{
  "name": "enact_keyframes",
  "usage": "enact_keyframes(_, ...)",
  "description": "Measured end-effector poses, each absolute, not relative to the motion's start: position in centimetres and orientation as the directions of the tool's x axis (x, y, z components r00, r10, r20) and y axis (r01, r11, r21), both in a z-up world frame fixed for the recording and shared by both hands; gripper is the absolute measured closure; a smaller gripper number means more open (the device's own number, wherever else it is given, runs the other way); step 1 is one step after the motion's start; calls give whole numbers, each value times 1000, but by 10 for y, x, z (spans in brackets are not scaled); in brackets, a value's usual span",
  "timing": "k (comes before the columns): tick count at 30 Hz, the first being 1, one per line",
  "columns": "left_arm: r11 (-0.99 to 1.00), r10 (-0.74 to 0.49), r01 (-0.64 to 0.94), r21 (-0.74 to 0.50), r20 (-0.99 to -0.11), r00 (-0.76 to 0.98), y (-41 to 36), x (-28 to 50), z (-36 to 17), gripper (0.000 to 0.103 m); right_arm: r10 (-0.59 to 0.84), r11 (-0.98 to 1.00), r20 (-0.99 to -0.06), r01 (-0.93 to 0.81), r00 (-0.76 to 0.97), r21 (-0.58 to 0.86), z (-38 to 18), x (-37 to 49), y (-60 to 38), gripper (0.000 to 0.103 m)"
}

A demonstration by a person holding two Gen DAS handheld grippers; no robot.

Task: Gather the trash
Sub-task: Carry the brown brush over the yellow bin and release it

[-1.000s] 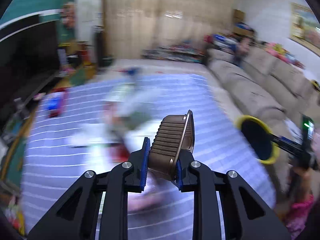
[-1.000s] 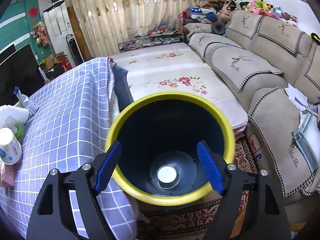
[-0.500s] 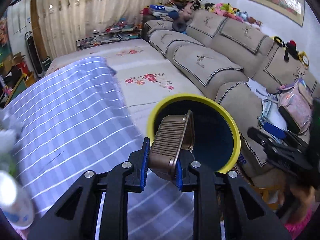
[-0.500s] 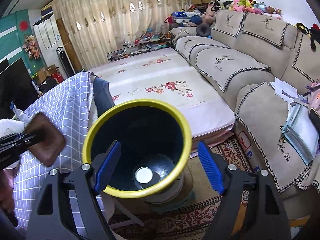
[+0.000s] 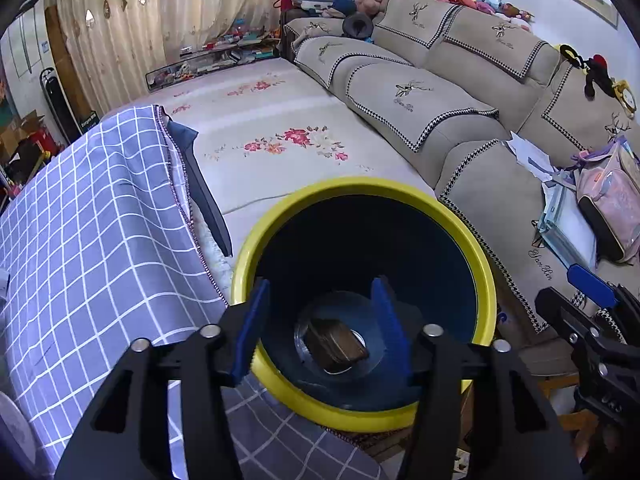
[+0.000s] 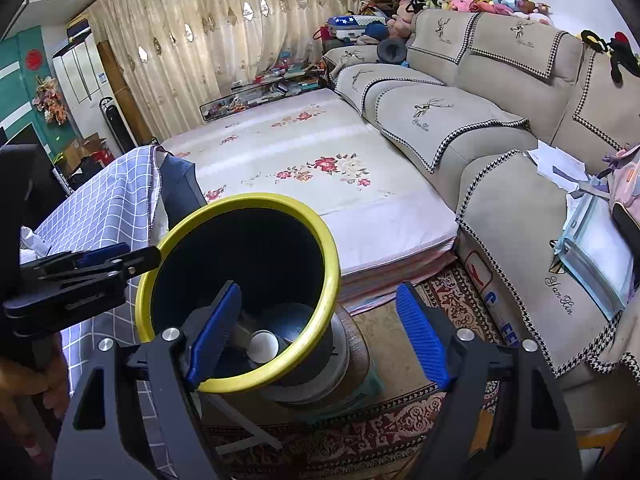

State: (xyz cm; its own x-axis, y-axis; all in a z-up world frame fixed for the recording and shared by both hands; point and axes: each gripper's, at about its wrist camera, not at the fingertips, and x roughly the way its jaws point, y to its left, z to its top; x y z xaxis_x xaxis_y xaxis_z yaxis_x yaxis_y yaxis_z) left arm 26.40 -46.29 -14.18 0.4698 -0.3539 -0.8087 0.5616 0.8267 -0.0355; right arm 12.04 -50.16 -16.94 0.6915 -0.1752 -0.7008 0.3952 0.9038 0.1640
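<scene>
**Brown tray is lying in the bin, left tool is hanging open above it**

The left tool (image 5: 320,326) is hovering over the mouth of the yellow-rimmed bin (image 5: 482,256), and its jaws have just been opening; nothing is sitting between the blue pads (image 5: 386,320) now. The ribbed brown tray (image 5: 335,345) is lying on the bin's floor, straight below the gap between the pads and well apart from them. In the right wrist view a white cup (image 6: 264,346) is also lying at the bottom.

The right tool (image 6: 316,336) is standing wide, with its left pad (image 6: 214,334) inside the bin and the other one outside, clear of the rim. Neither pad is pressing on the wall, so it is gripping nothing.

The bin is perching on a round stool (image 6: 352,354) beside the checked tablecloth (image 5: 92,240). Judging from that, the main risk is a knock: the left tool is hanging close to the yellow rim, and pulling back low or sideways could be catching it and tipping the bin. The right tool's inner pad could be hooking the wall the same way when it lifts away.
</scene>
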Motion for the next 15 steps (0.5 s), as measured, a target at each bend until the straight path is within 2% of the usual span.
enact_keyframes(2, 832, -357, 553, -38, -800, 483, -454, 260, -135, 45, -170, 906, -701, 390, 693, 166, -169, 121, -502, 27)
enact_keyframes(9, 856, -382, 512, -70, -753, 536, -380, 225, -102, 22, -135, 927, -704, 340, 698, 159, -169, 128, -478, 27)
enact_keyframes(15, 896, -365, 435, -92, -711, 602, -294, 192, -78, 14, -92, 951, -694, 270, 714, 151, -160, 137, -439, 25)
